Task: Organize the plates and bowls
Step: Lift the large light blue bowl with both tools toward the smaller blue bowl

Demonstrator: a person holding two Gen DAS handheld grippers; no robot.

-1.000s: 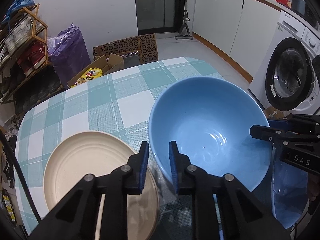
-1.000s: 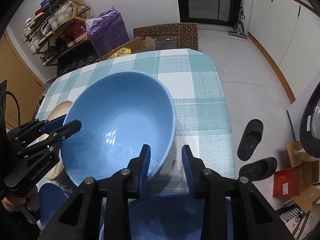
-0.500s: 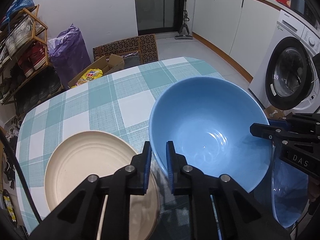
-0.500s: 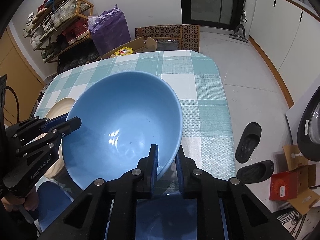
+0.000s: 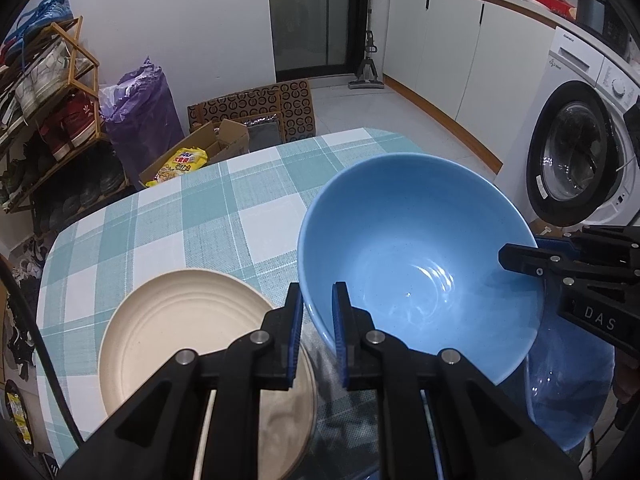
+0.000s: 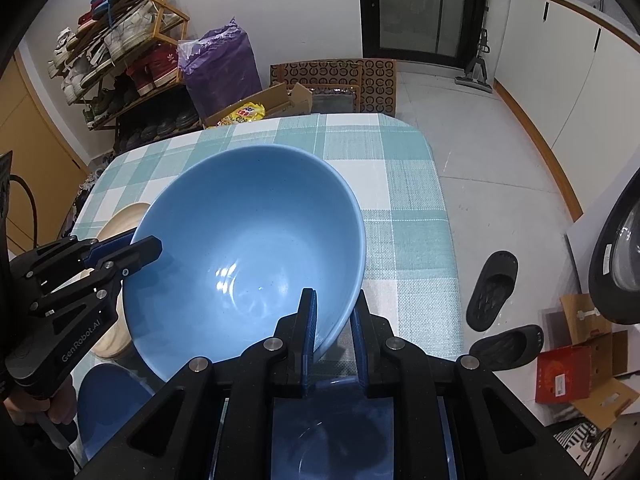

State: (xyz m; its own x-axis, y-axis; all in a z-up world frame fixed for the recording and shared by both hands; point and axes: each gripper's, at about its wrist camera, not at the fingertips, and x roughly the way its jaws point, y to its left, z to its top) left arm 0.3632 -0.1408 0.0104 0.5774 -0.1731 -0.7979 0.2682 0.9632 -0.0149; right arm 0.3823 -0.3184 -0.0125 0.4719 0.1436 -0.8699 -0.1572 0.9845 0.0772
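Note:
A large blue bowl (image 5: 420,272) (image 6: 248,248) is held tilted over the teal checked table (image 5: 168,232) (image 6: 404,200). My left gripper (image 5: 317,320) is shut on its near left rim, one pad inside and one outside. On the opposite rim my right gripper (image 6: 334,320) is shut in the same way. Each gripper shows in the other view: the right gripper (image 5: 520,258) at the right edge, the left gripper (image 6: 148,248) at the left. A beige plate (image 5: 192,332) (image 6: 120,220) lies flat to the bowl's left.
Another blue bowl (image 5: 568,392) (image 6: 332,432) sits under the held one, and a dark blue dish (image 6: 108,400) lies near the front left. Black slippers (image 6: 494,292) and a washing machine (image 5: 580,160) stand right of the table; a shoe rack (image 5: 44,100) stands far left.
Both grippers' jaws have come together onto the blue bowl's rim. The bowl has barely shifted.

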